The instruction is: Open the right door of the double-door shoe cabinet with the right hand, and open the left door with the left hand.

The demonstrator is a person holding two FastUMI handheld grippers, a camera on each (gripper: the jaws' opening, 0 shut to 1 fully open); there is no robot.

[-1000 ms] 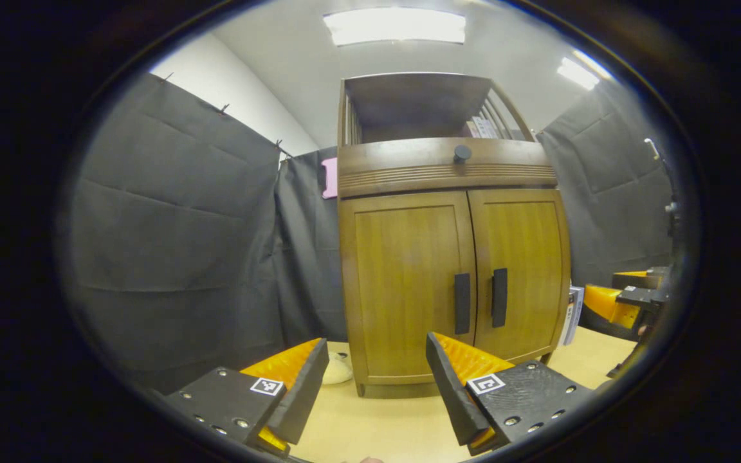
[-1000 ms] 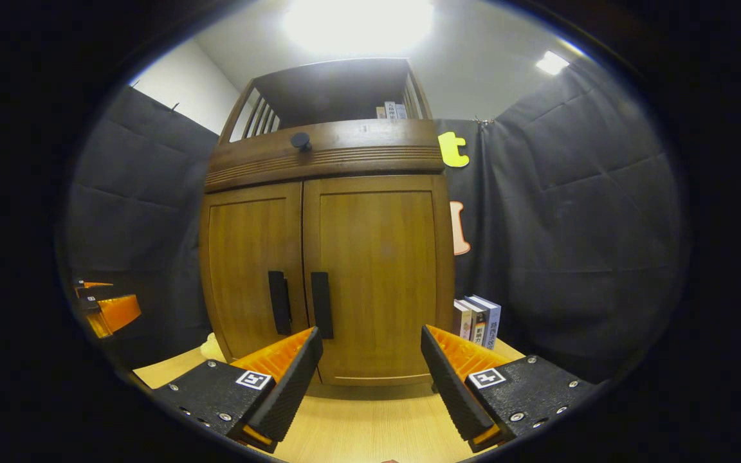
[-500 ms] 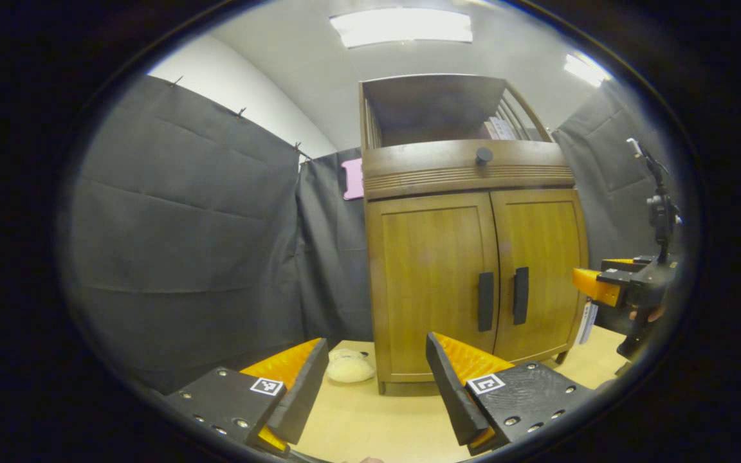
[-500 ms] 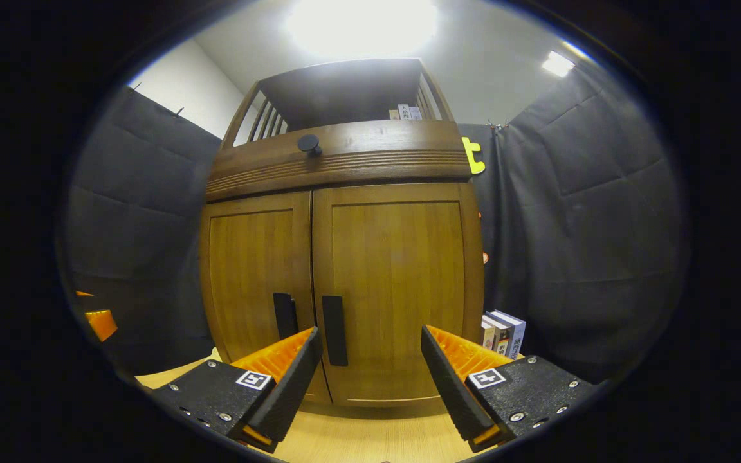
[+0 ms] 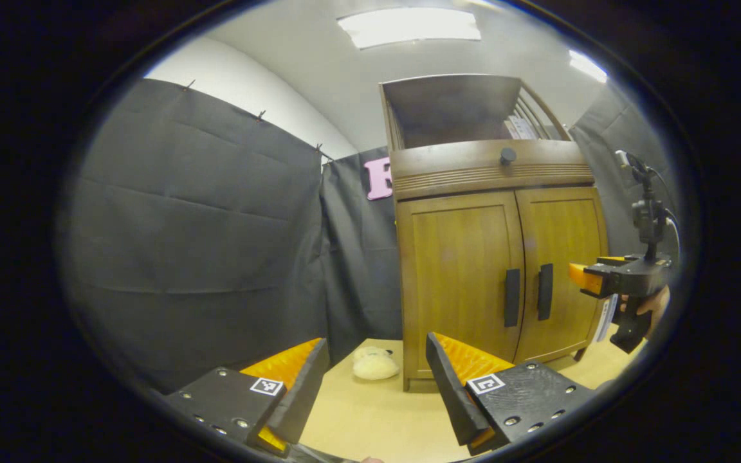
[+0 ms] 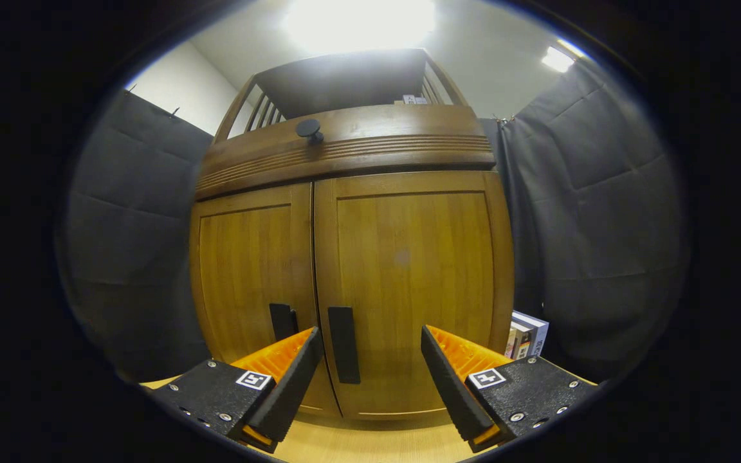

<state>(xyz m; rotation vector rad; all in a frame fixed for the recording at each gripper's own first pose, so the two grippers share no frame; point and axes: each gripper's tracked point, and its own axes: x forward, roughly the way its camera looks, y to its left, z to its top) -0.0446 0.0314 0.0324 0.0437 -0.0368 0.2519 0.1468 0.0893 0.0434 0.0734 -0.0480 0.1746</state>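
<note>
A wooden double-door shoe cabinet [image 6: 351, 161] stands on the table, both doors closed. In the right gripper view the right door [image 6: 409, 283] looms close, its dark vertical handle [image 6: 344, 344] just above and between my open right gripper [image 6: 369, 379]. The left door's handle [image 6: 282, 320] sits beside it. In the left gripper view the cabinet [image 5: 493, 173] stands to the right, the left door [image 5: 460, 276] with its handle [image 5: 512, 297] apart from my open left gripper [image 5: 375, 386]. The right gripper [image 5: 608, 276], held by a hand [image 5: 657, 305], hovers near the right door [image 5: 567, 257].
Several books [image 6: 526, 333] stand to the right of the cabinet. A pale soft lump [image 5: 375, 364] lies on the light wooden table [image 5: 370, 418] left of the cabinet's base. Black cloth walls close in on both sides.
The right gripper has moved closer to the cabinet, its door handle now between the fingers. The left gripper view has swung left, so the cabinet sits farther right. Doors stay closed.
</note>
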